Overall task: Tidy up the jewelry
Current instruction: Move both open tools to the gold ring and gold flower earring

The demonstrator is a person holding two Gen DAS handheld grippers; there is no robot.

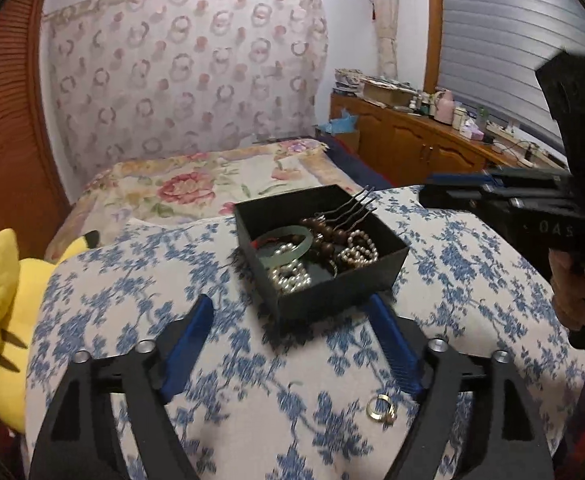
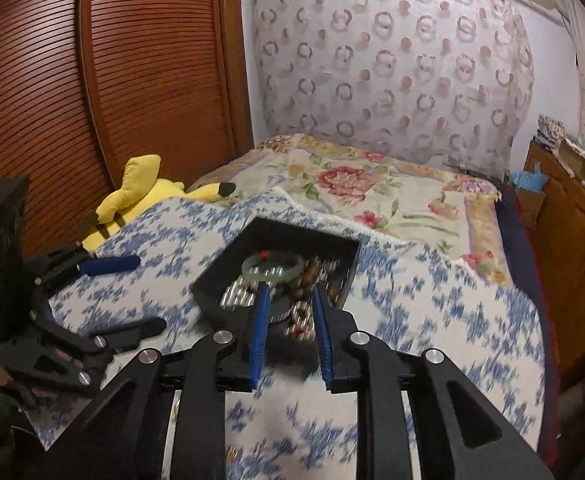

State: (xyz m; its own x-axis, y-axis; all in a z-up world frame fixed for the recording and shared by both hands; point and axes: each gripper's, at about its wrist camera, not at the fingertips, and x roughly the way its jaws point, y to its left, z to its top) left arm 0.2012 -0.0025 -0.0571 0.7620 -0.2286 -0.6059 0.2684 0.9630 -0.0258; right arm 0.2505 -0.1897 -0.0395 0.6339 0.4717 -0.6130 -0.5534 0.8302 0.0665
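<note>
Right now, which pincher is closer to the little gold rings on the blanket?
Left. The left gripper hangs open right around the gold rings, which lie by its right finger. The right gripper is farther off, over the black jewelry box.

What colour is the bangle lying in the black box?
Pale translucent green. The bangle shows best in the left wrist view, resting on pearls inside the black box.

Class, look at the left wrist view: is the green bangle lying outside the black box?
No, the green bangle lies inside the black box among the pearls.
</note>
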